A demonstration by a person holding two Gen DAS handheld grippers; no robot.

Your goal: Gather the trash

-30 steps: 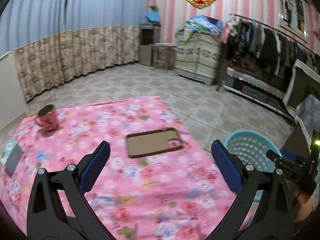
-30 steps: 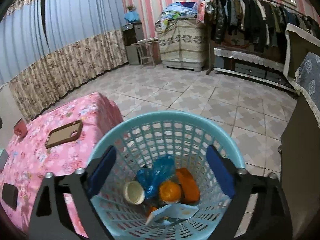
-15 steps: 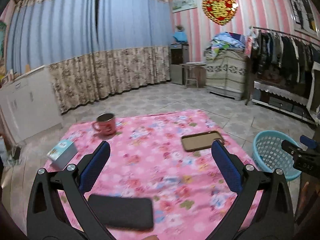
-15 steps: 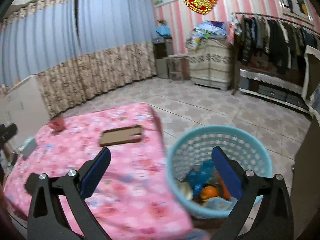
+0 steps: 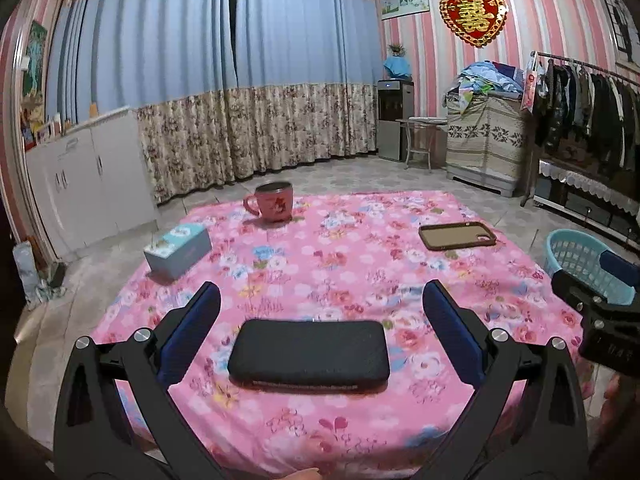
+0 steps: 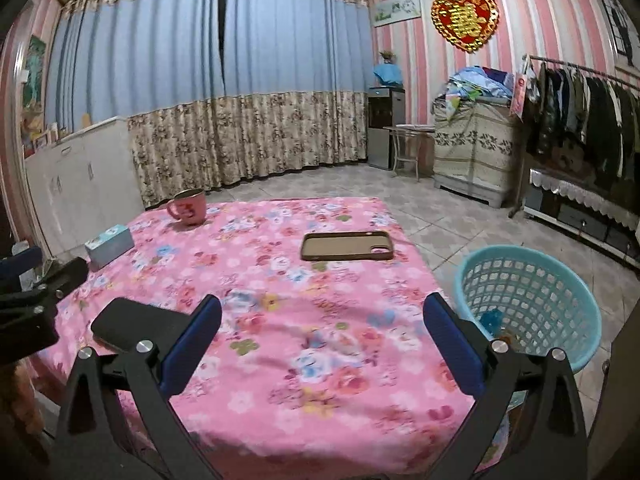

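Beside pink table point(image 6: 320, 360), trash basket point(image 6: 532, 292) right of open right claw point(image 6: 322, 340).

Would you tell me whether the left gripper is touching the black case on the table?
Apart: in the left wrist view, pink cloth shows between the black case and each finger of the left gripper.

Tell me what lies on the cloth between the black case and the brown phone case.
Nothing: in both wrist views only bare floral tablecloth runs from the black case to the brown phone case.
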